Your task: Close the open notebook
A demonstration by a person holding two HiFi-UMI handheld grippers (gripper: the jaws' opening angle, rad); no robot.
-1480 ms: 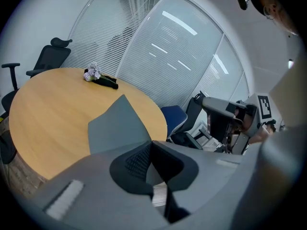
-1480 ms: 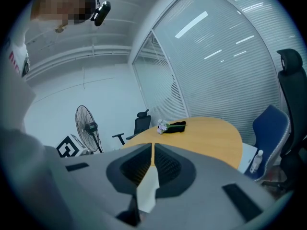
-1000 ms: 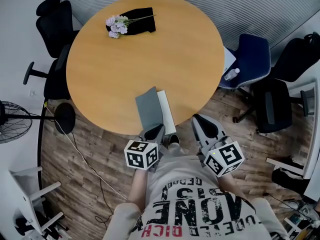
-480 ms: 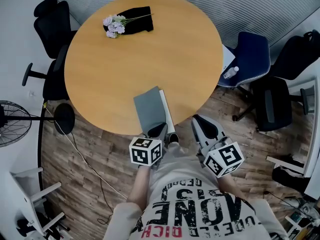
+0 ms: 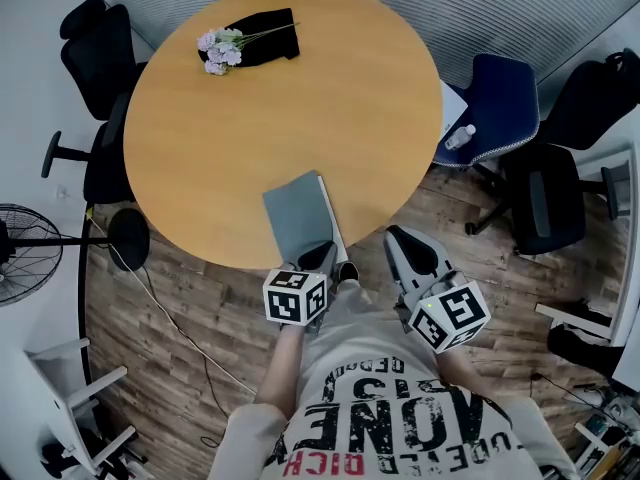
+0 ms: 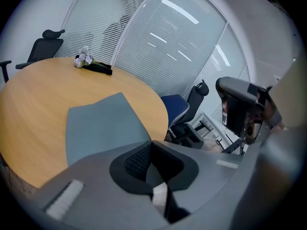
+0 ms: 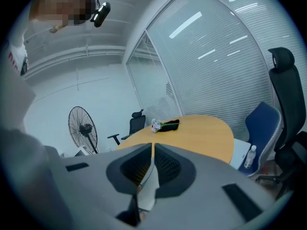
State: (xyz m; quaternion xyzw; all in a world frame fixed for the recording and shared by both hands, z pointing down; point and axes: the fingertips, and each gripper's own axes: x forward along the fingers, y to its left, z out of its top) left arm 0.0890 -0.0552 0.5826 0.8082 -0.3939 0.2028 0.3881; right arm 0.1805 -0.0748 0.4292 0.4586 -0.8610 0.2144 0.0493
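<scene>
A grey-covered rectangular notebook [image 5: 297,215] is lying on the round light-wood table [image 5: 250,118], right at the table's near edge in front of the person. Its grey cover is lying down over the pages, and a narrow strip of white page [image 5: 334,218] is showing along its right side. The left gripper [image 5: 322,256] is pointing down at the notebook's near end. In the left gripper view its jaws are pressing together at the tips [image 6: 152,143] with the grey cover [image 6: 103,126] spreading out just beyond them. Whether they are pinching any edge of the cover cannot be made out. The right gripper [image 5: 400,238] is hanging off the table edge, beside the notebook's right side and apart from it. Its jaws are also closing fully on each other [image 7: 152,146], and nothing is sitting between them. At the far side of the table a small bunch of pale purple flowers [image 5: 218,50] is resting against a folded black cloth [image 5: 265,40], well apart from the notebook.
</scene>
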